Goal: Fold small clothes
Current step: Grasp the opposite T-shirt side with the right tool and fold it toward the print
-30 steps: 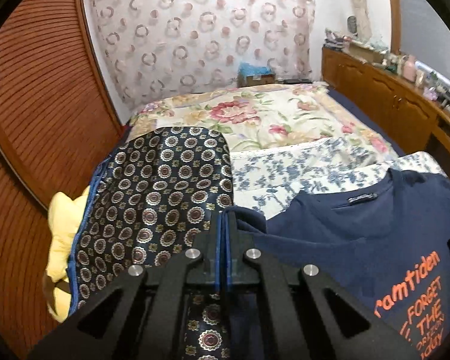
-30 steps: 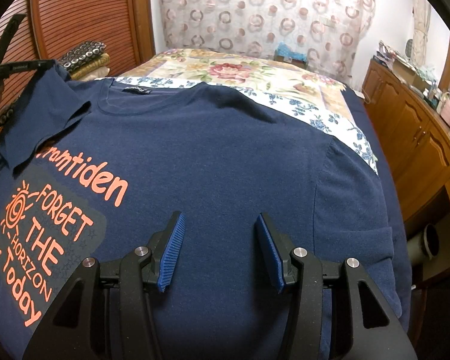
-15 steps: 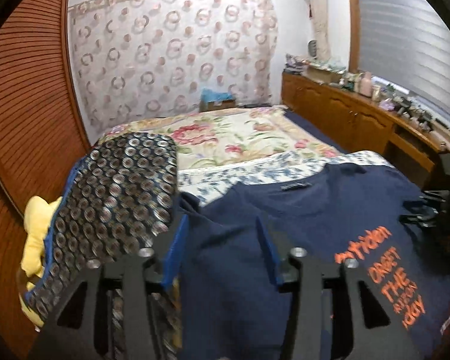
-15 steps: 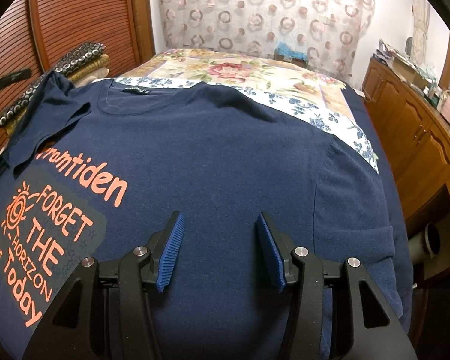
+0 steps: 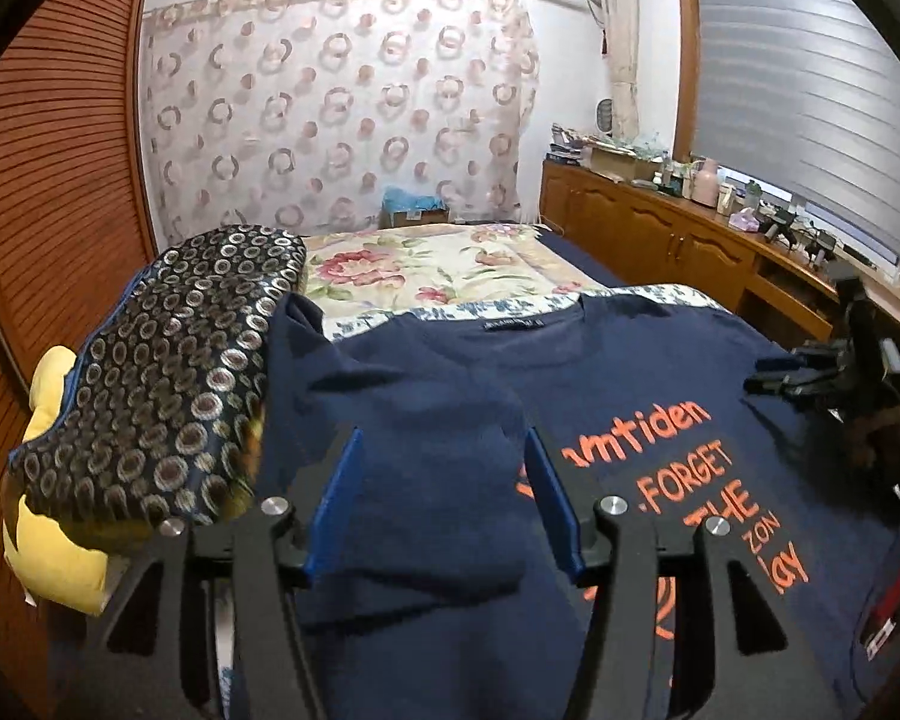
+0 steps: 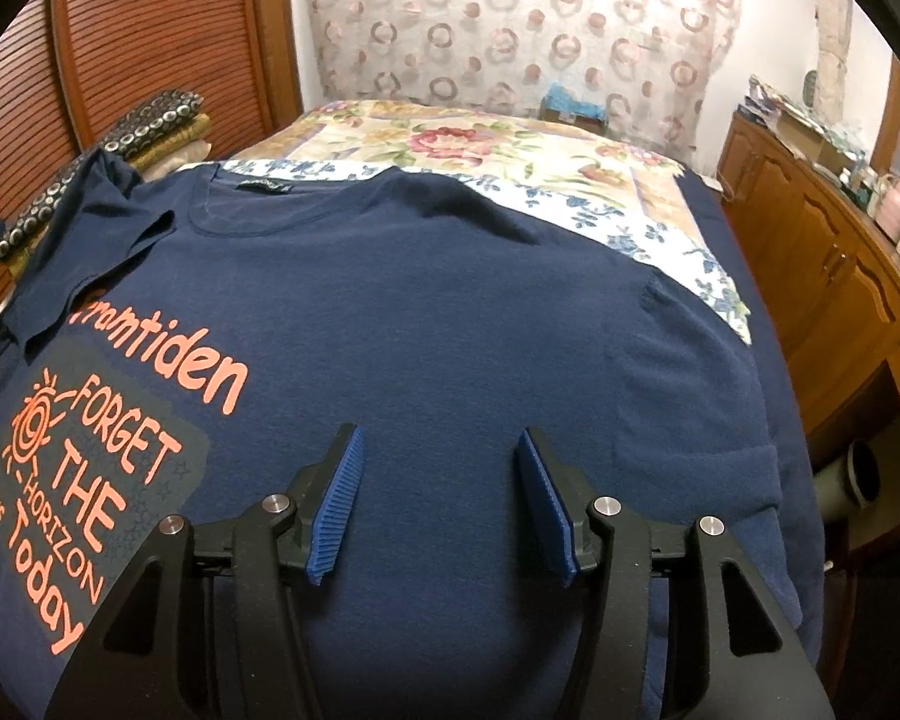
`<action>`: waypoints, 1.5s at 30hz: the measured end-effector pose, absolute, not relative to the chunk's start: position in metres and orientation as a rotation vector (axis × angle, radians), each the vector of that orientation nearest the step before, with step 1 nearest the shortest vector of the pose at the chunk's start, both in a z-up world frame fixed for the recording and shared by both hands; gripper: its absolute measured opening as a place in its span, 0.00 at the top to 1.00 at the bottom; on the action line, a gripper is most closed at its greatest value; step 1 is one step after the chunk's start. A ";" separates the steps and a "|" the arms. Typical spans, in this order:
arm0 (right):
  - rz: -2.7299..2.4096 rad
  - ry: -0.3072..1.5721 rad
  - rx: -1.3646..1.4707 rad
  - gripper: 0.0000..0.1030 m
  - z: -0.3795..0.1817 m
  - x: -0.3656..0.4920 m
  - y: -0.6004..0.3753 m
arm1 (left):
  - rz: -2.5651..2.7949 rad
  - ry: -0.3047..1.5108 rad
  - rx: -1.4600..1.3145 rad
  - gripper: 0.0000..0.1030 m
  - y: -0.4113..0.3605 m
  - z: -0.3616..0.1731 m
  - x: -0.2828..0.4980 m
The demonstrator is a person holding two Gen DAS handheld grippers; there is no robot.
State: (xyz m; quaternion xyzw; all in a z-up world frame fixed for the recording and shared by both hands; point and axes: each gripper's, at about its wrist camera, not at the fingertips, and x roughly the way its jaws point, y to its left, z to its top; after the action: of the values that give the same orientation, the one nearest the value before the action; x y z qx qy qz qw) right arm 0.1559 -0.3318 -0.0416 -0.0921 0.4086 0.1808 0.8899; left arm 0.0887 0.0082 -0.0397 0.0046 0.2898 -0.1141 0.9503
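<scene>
A navy T-shirt (image 6: pixel 426 312) with orange lettering lies face up across the near end of the bed (image 6: pixel 462 138), collar toward 12 o'clock in the right wrist view, spread flat so its sides can be turned in. Its sleeve (image 5: pixel 390 420) on the person's left is already folded inward over the chest; it partly covers the first letters of the print, which suggests the first side fold is done or nearly so.

The left hand-held gripper (image 5: pixel 444 504) hovers over that folded sleeve with its jaws wide apart and nothing between the blue pads. Whether the pads touch the cloth cannot be told. Judging by the pose, it is free to smooth the fold or to reach for the lower hem.

The right hand-held gripper (image 6: pixel 441 501) is also wide open and empty, poised above the middle of the shirt's lower body. The opposite sleeve (image 6: pixel 708 420) lies unfolded at 3 o'clock, draped toward the bed's edge, so it is likely the next part to be gathered and brought inward to match.

A patterned dark cushion (image 5: pixel 150 372) on a yellow pillow (image 5: pixel 48 516) sits at 9 o'clock in the left wrist view, just beside the folded sleeve, which limits room on that side. A wooden cabinet (image 6: pixel 822 252) runs along the wall at 3 o'clock, well apart from the shirt.
</scene>
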 end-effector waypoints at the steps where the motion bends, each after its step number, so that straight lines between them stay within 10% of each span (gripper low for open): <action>1: 0.374 0.834 -0.184 0.47 -0.036 0.152 -0.337 | -0.232 0.591 0.013 0.47 0.005 -0.041 0.086; 37: 0.234 0.916 0.113 0.45 -0.047 0.138 -0.496 | -0.297 0.740 0.061 0.47 -0.048 -0.079 0.073; 45: 0.284 0.909 0.089 0.76 -0.041 0.134 -0.488 | -0.299 0.753 0.071 0.47 -0.048 -0.080 0.073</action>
State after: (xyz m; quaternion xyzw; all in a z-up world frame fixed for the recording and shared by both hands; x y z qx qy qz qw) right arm 0.1338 -0.4878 -0.0414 0.0427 0.4375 0.1368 0.8877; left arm 0.0727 -0.0483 -0.0798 0.0348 0.3661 -0.1457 0.9185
